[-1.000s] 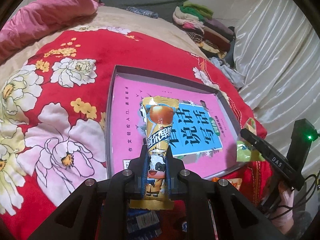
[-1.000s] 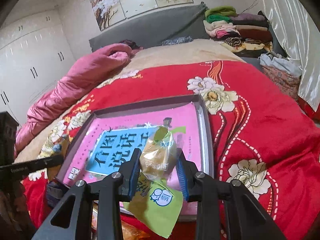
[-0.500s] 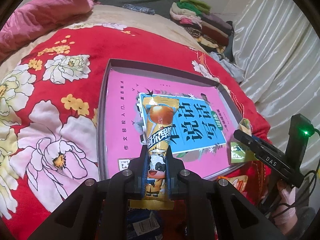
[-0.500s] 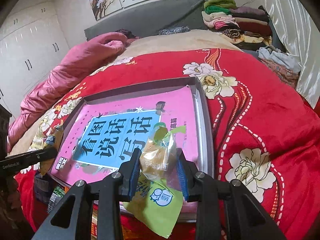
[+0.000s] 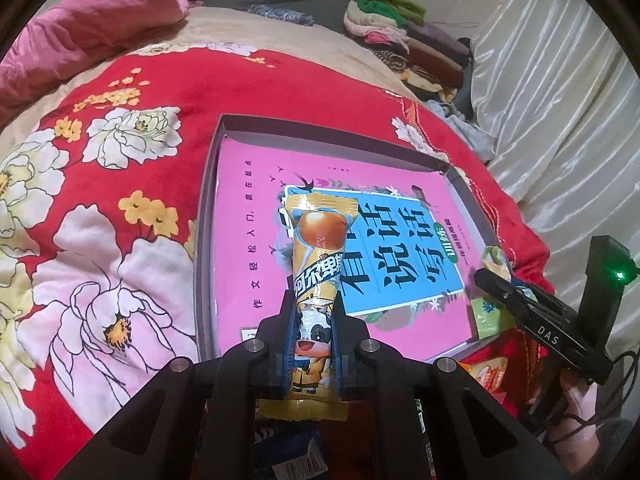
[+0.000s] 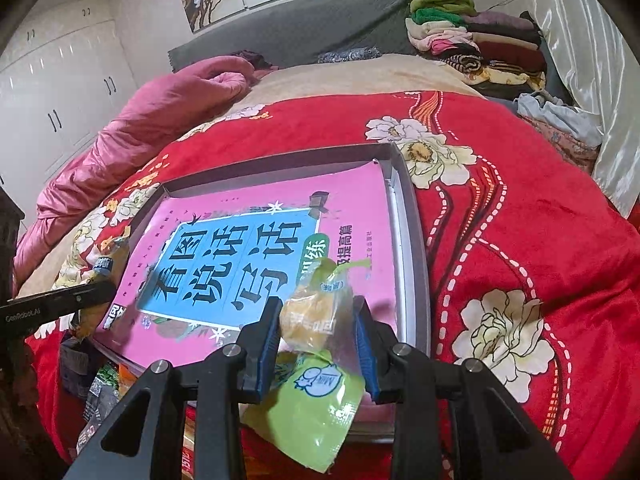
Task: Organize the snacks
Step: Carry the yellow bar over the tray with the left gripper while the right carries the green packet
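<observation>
Left wrist view: left gripper [image 5: 314,340] pinches yellow snack [image 5: 318,264]; grey tray [image 5: 206,216] on red floral blanket [image 5: 120,152].

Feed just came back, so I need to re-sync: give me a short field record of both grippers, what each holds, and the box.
left gripper: shut on yellow snack stick, cartoon cow on the wrapper
right gripper: shut on green-wrapped cake
box: shallow, grey-walled, open, on the red floral blanket
box contents: pink book lying flat; no snacks on it
loose snacks: a few packets at the box's near edge, partly hidden
</observation>
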